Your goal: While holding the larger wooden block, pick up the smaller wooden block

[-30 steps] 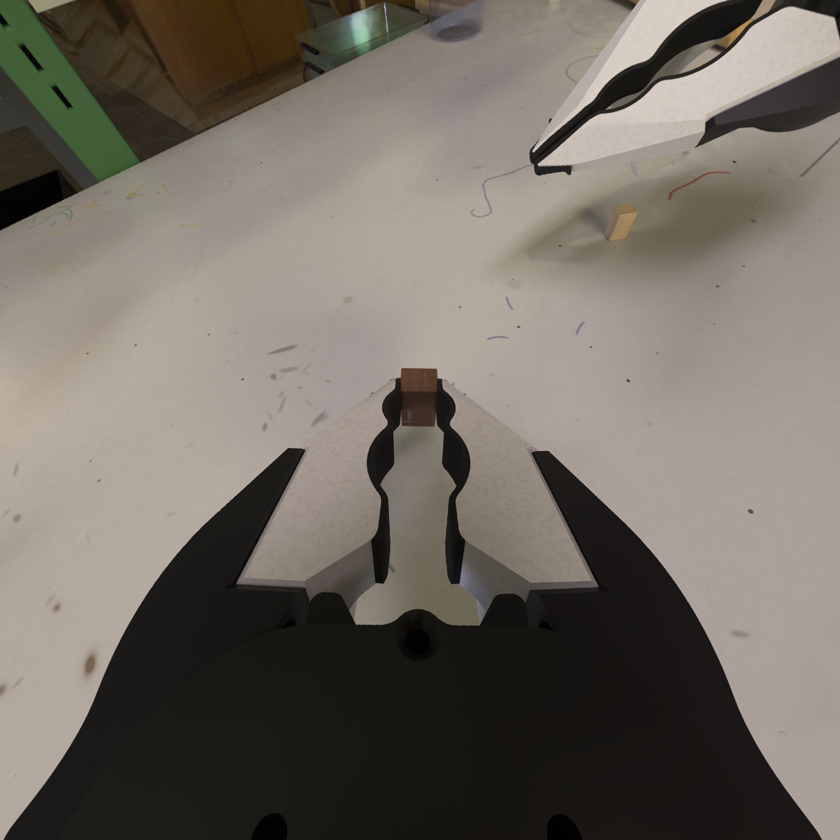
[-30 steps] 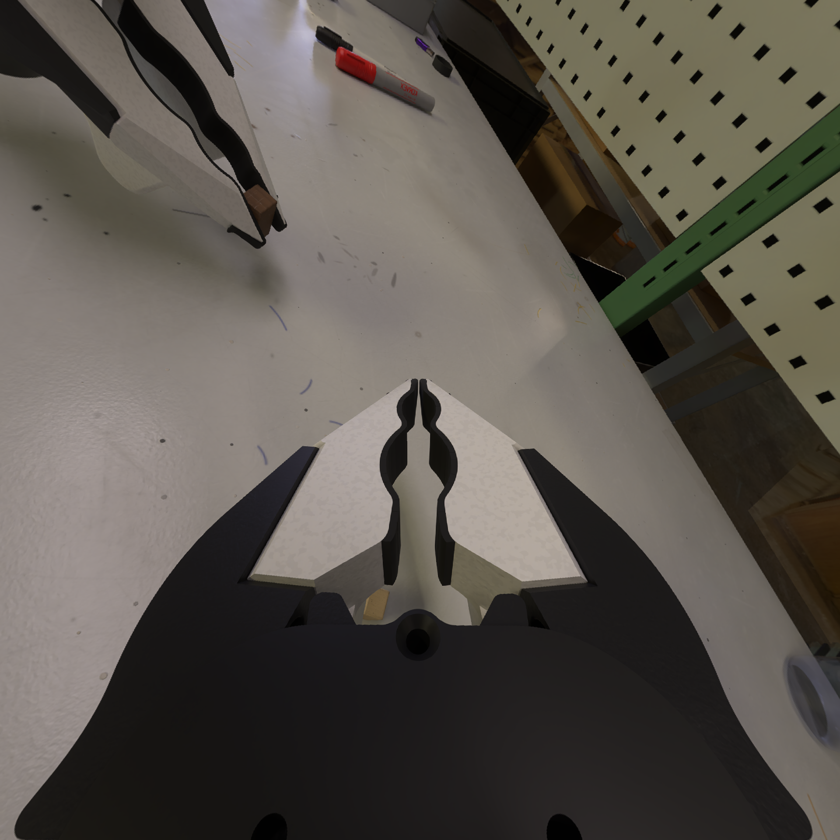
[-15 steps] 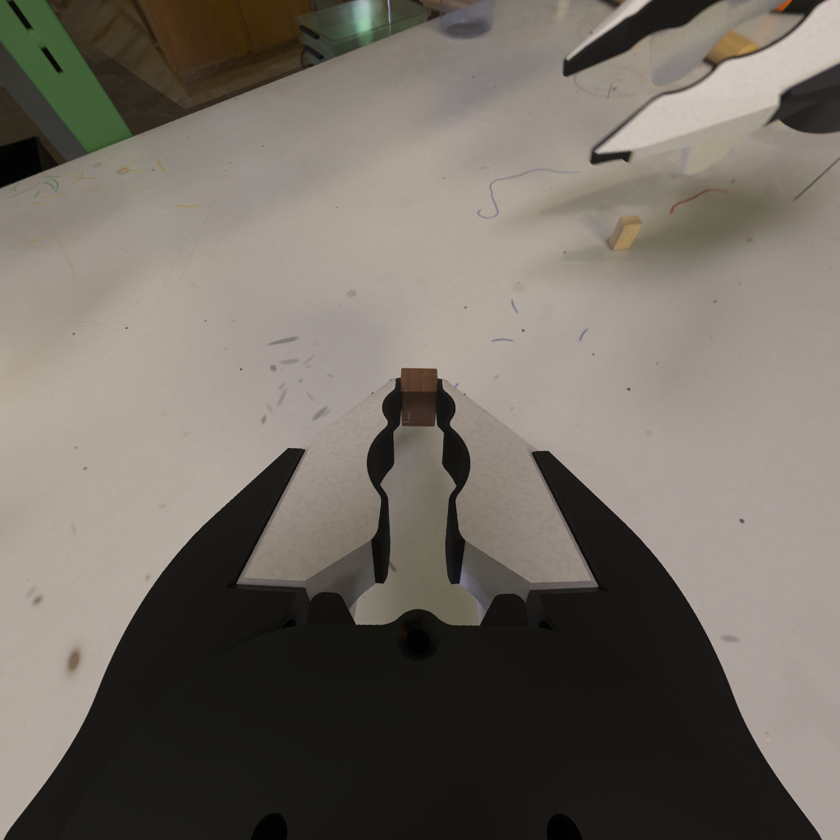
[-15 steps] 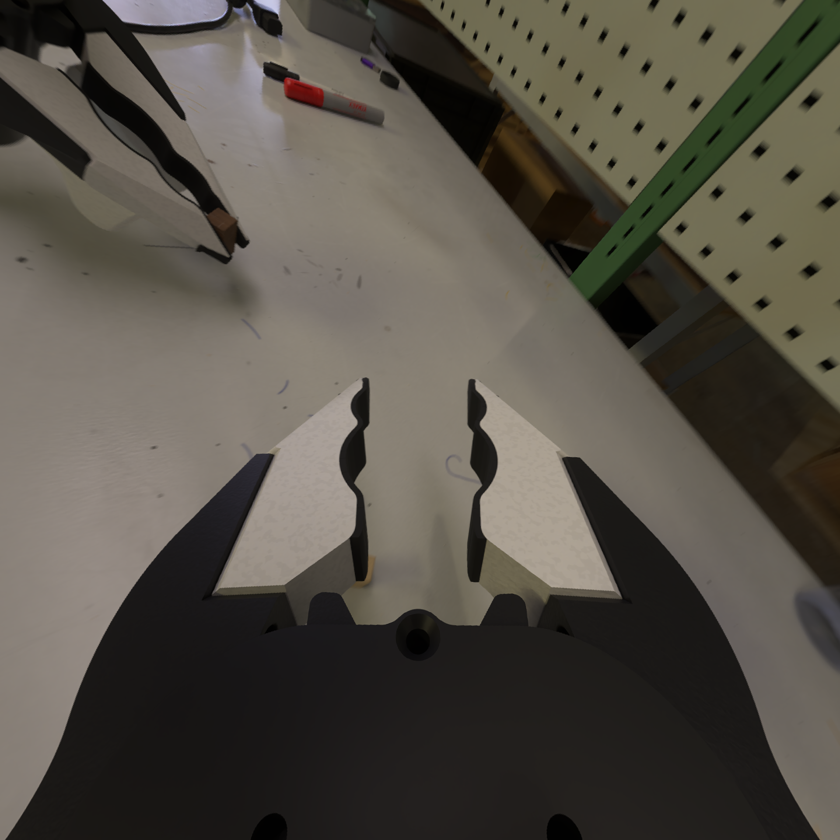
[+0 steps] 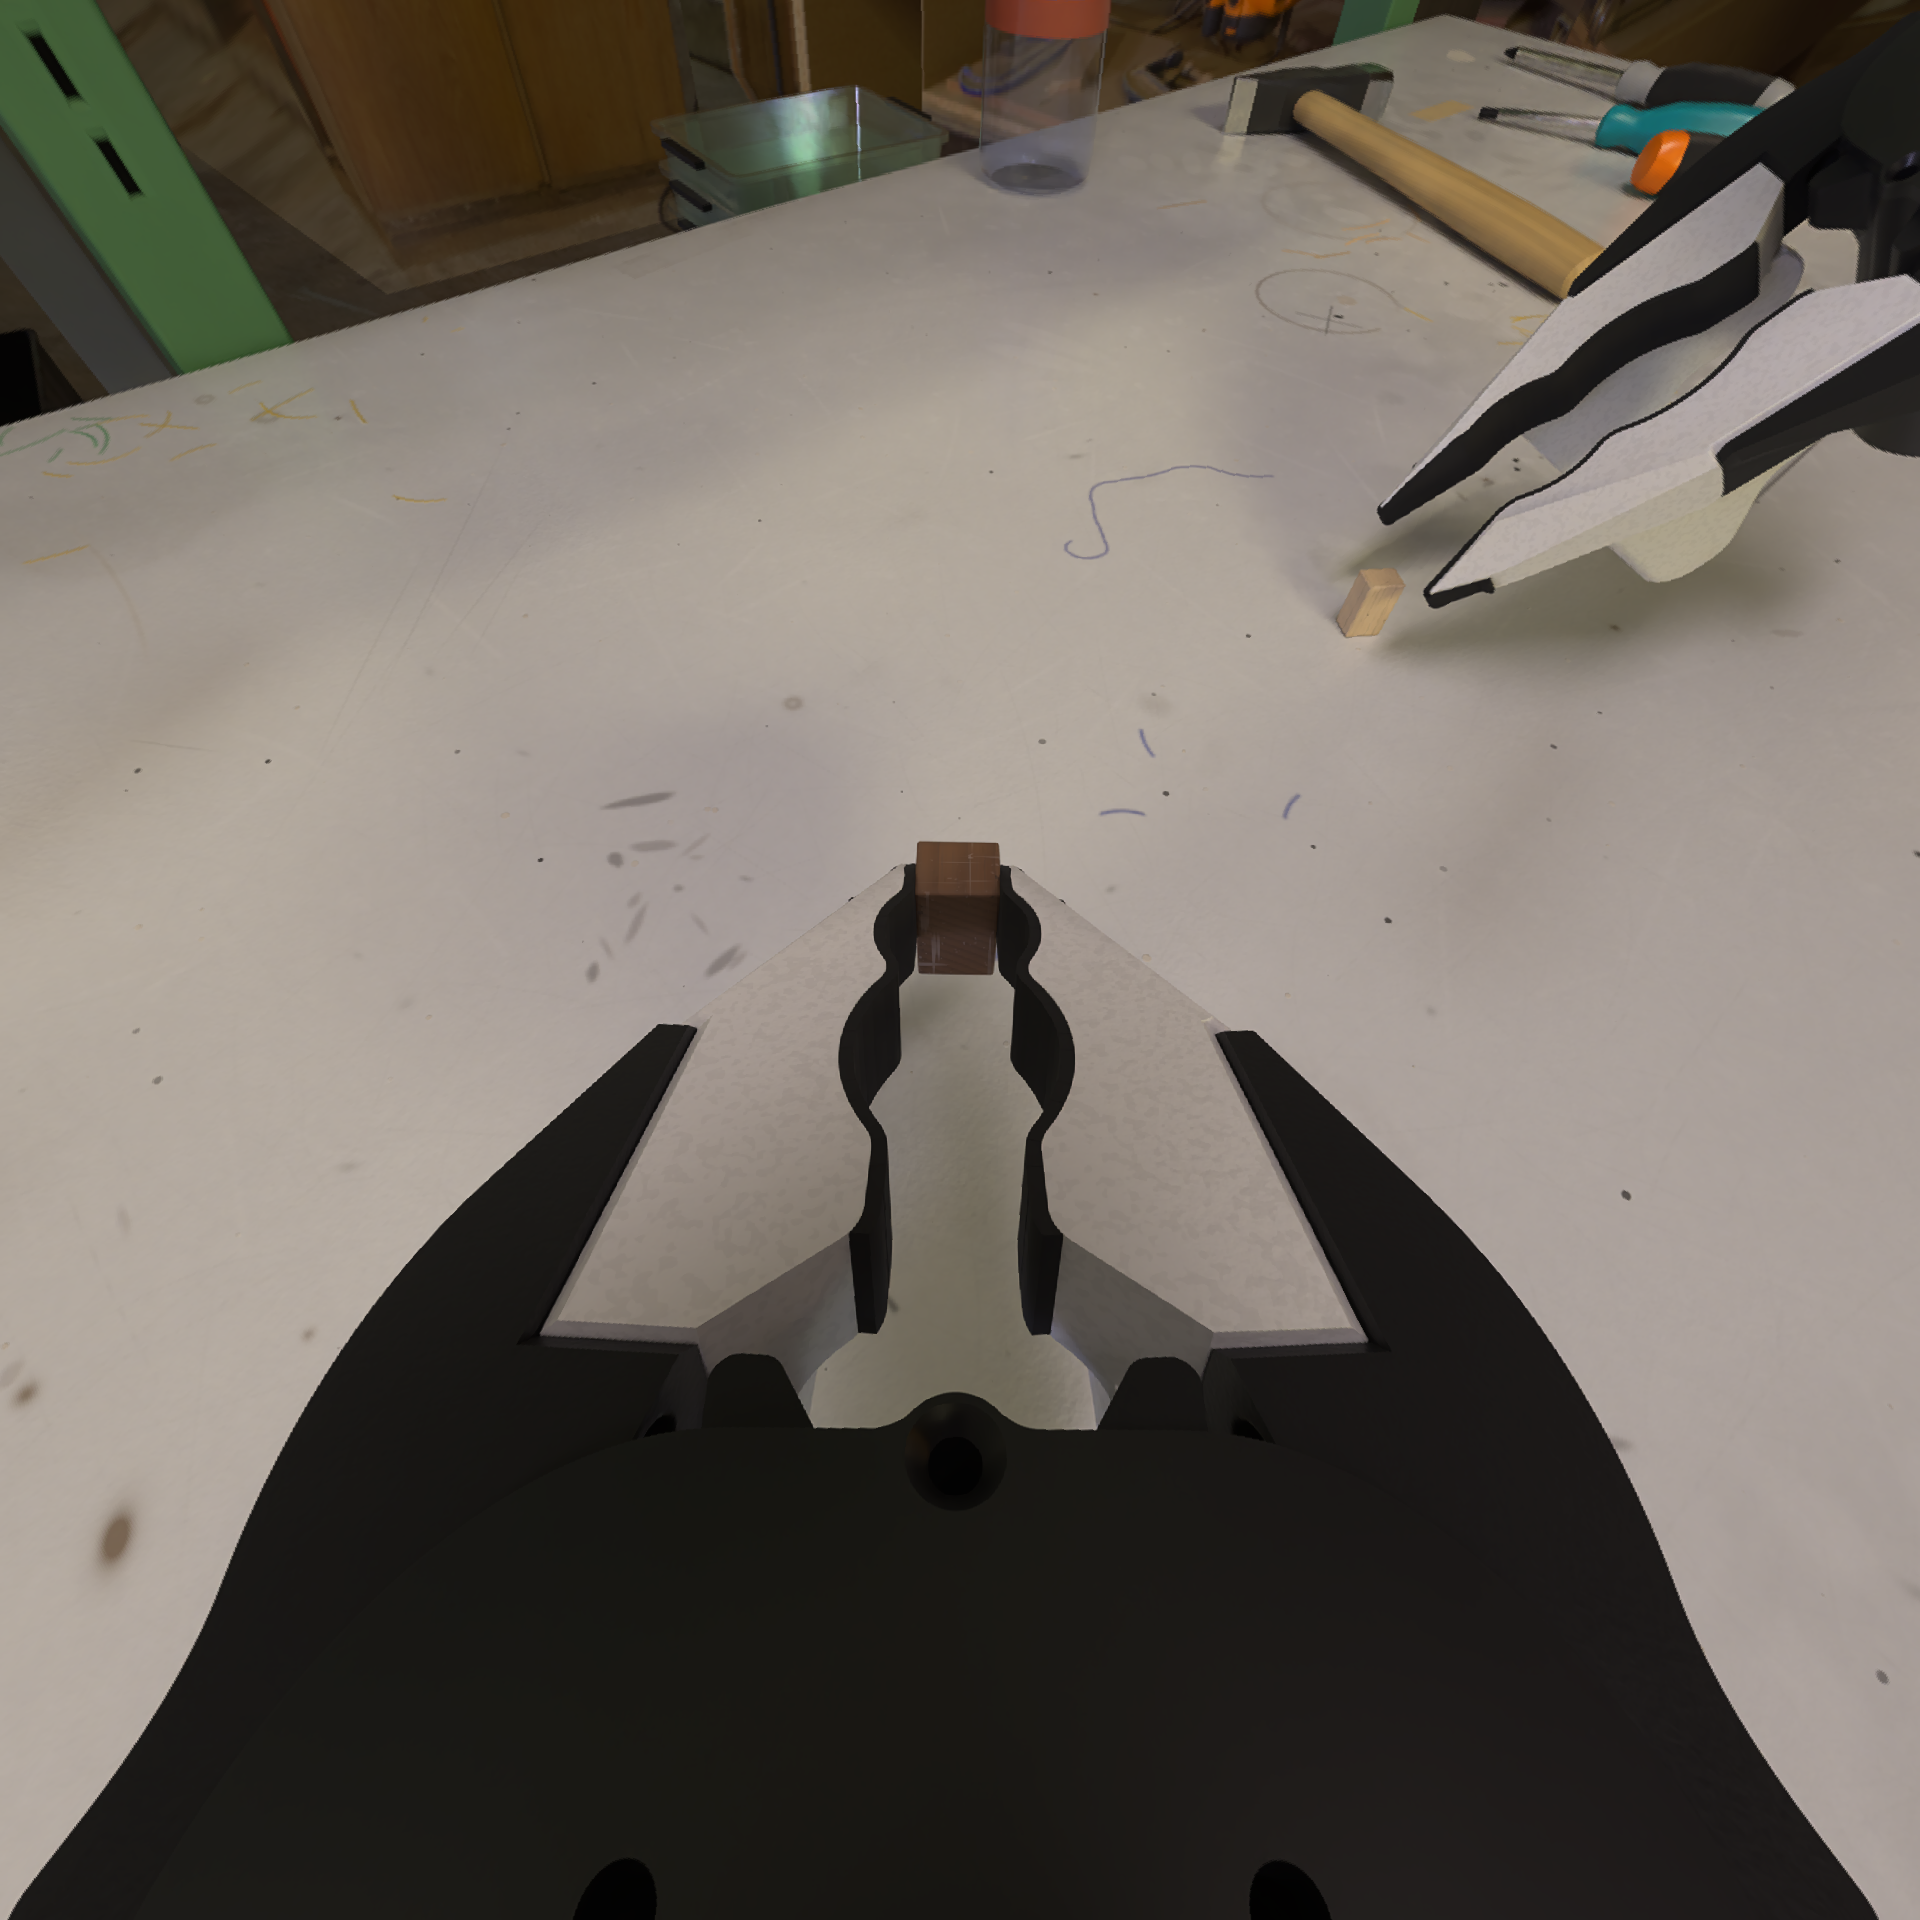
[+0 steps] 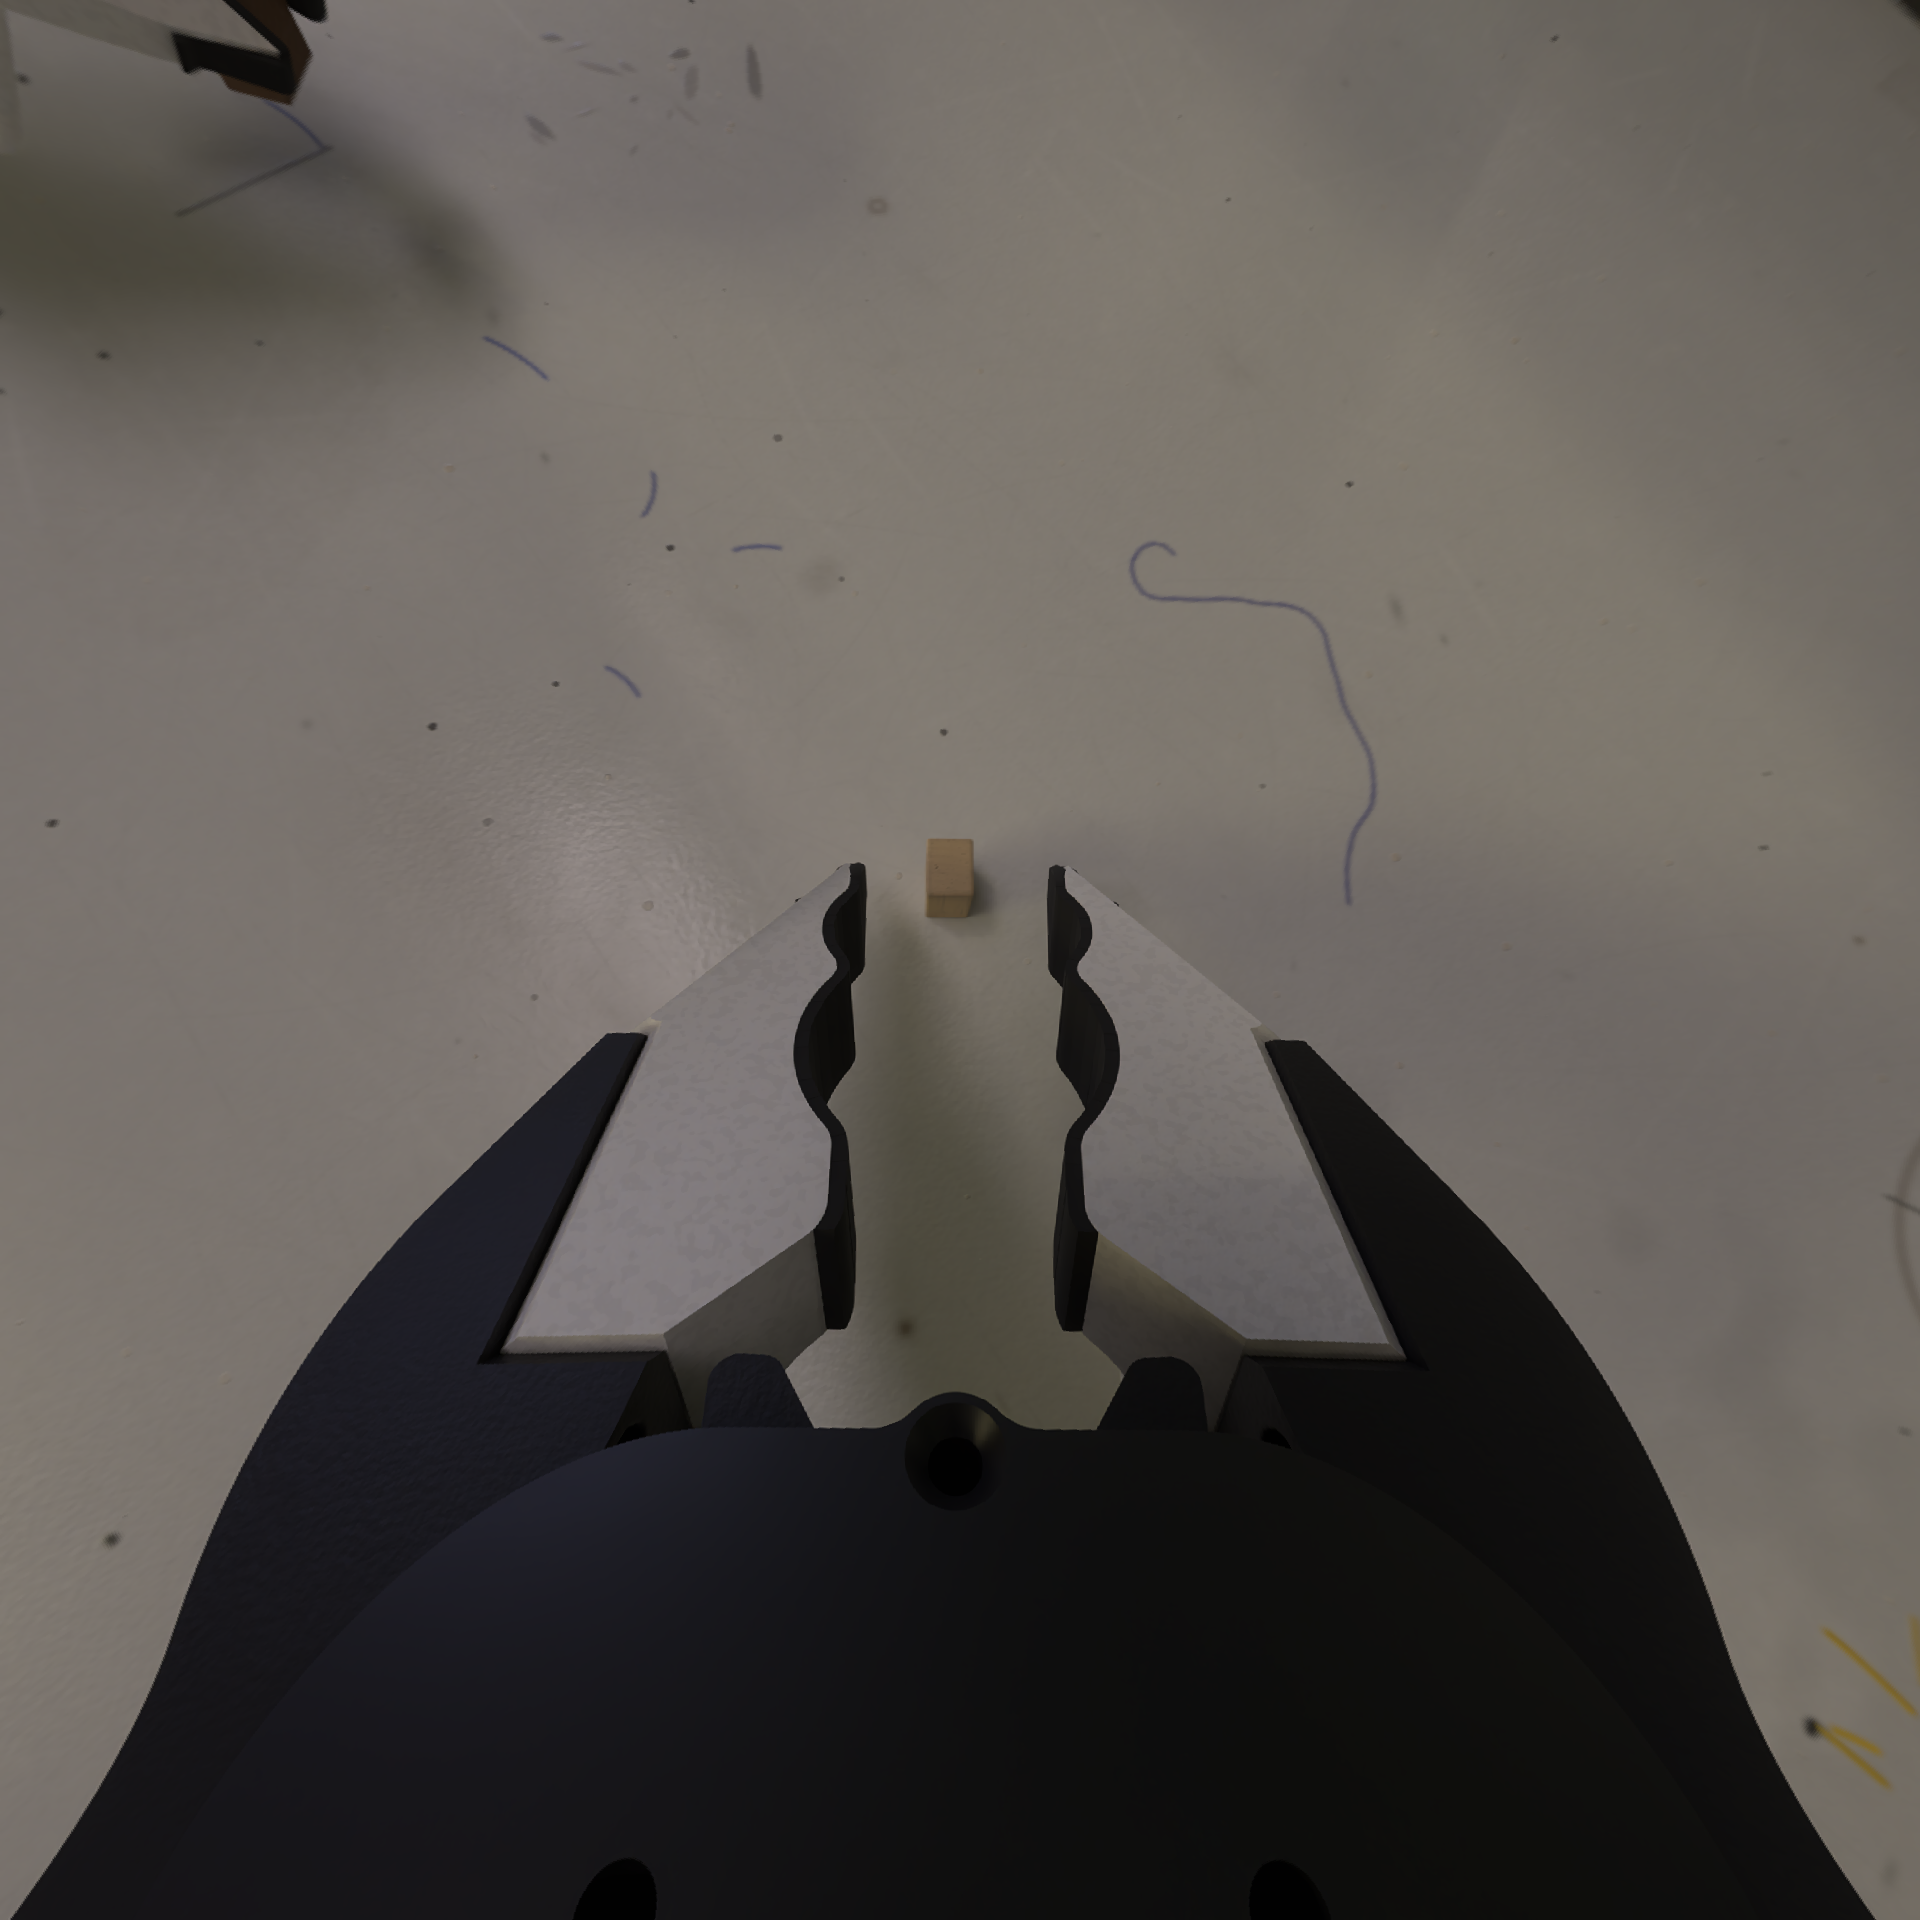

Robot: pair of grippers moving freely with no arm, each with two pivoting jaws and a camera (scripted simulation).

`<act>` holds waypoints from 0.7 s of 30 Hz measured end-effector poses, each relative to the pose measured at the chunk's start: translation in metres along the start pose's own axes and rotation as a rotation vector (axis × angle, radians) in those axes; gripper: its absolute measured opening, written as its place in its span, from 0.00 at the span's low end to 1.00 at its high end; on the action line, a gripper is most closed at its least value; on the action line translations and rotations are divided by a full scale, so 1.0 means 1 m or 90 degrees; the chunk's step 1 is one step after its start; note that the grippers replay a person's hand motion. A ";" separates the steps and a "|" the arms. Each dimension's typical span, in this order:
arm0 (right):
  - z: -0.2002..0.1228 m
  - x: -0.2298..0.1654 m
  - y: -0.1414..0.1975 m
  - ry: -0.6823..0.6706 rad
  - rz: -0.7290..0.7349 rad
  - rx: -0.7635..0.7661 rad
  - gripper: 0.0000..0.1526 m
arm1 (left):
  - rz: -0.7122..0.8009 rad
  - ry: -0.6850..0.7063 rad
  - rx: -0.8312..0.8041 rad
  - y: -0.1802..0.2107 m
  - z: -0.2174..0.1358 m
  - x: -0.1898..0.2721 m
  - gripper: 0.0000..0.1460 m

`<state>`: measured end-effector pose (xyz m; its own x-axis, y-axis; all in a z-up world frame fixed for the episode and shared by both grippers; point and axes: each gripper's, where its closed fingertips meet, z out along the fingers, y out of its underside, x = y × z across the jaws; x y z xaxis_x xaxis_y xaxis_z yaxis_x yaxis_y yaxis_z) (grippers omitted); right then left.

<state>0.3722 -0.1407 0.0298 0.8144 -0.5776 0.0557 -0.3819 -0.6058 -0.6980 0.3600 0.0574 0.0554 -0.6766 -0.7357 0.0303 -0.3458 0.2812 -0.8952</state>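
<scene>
My left gripper (image 5: 957, 894) is shut on the larger wooden block (image 5: 957, 914), a dark brown cube held at its fingertips above the table. The smaller wooden block (image 6: 949, 879), pale tan, lies on the table just ahead of and between the tips of my right gripper (image 6: 952, 883), which is open and tilted down toward it. In the left wrist view the small block (image 5: 1369, 603) lies at the right, just left of the right gripper (image 5: 1418, 551). The left gripper's tip with the brown block (image 6: 272, 75) shows at the top left of the right wrist view.
The white table (image 5: 520, 623) is scuffed and marked with pen lines. At its far side lie a hammer (image 5: 1434, 187), a clear jar with a red lid (image 5: 1039, 94), screwdrivers (image 5: 1662, 114) and a clear tray (image 5: 800, 135). A green post (image 5: 125, 187) stands at the far left.
My right gripper has opened, tilted down and come in behind the small block, its tips now either side of it. My left gripper still holds the brown block, little moved.
</scene>
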 end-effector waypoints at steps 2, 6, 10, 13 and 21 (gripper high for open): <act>0.001 -0.004 0.001 -0.018 0.010 0.002 0.23 | 0.003 -0.001 -0.003 0.000 0.000 0.000 0.10; 0.008 -0.008 0.004 -0.022 0.000 -0.008 0.23 | 0.006 -0.001 -0.006 0.001 0.001 0.001 0.10; 0.017 -0.008 0.008 -0.027 0.004 -0.019 0.25 | 0.006 -0.003 -0.008 0.001 0.001 0.000 0.10; 0.019 -0.007 0.008 -0.029 0.009 -0.019 0.24 | 0.008 -0.004 -0.016 0.003 0.002 0.000 0.10; 0.020 -0.002 0.007 -0.017 0.000 -0.019 0.06 | 0.022 -0.012 -0.031 0.005 0.005 0.001 0.10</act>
<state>0.3764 -0.1331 0.0103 0.8253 -0.5635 0.0361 -0.3951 -0.6220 -0.6760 0.3604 0.0550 0.0484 -0.6770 -0.7359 -0.0089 -0.3539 0.3362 -0.8728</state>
